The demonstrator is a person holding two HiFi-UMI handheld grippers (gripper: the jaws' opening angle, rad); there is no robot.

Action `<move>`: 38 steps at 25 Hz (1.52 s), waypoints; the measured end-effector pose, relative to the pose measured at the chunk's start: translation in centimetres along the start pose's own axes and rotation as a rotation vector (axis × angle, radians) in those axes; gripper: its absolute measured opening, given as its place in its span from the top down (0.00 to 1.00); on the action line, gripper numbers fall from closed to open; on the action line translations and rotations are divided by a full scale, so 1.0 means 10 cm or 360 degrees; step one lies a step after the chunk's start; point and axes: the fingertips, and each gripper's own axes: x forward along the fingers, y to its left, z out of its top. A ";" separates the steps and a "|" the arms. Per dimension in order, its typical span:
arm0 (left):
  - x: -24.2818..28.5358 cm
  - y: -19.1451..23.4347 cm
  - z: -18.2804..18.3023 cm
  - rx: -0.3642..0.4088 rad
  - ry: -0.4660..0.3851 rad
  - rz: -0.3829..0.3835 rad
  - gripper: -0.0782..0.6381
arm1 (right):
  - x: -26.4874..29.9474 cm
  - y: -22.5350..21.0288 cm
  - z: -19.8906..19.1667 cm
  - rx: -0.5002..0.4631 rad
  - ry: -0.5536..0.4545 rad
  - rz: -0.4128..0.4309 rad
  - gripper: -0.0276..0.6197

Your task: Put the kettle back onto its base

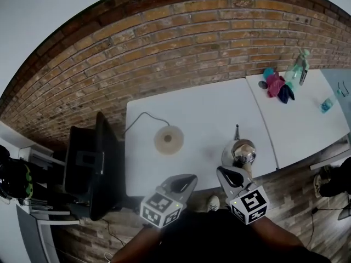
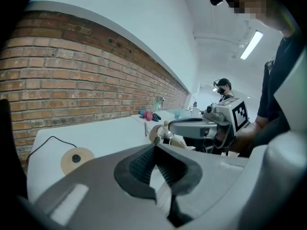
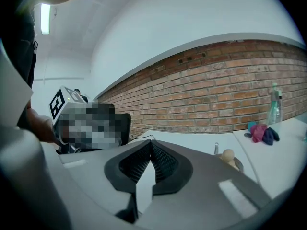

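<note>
One shiny round kettle (image 1: 240, 153), flat disc base (image 1: 168, 140)

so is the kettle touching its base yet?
Apart. The head view shows the kettle standing on the white table to the right of the round base, with bare tabletop between them.

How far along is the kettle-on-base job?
Done: nothing yet; the kettle stands on the table, apart from its base. In hand: nothing; left gripper and right gripper have jaws together, empty. Left: grasp the kettle, lift, seat it.
</note>
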 end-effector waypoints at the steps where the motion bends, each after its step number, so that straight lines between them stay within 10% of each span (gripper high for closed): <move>1: 0.04 0.00 0.00 0.0019 0.0016 -0.0021 0.89 | -0.01 -0.05 0.01 -0.0001 -0.0005 -0.0038 0.91; 17: 0.66 -0.34 0.04 0.0175 0.0128 -0.0378 0.89 | -0.52 -0.69 -0.26 0.0079 0.0083 -0.0531 0.84; 38: 0.90 -0.34 -0.25 0.0164 0.0296 -0.0459 0.89 | -0.43 -1.04 -1.33 0.0227 0.0480 -0.0717 0.60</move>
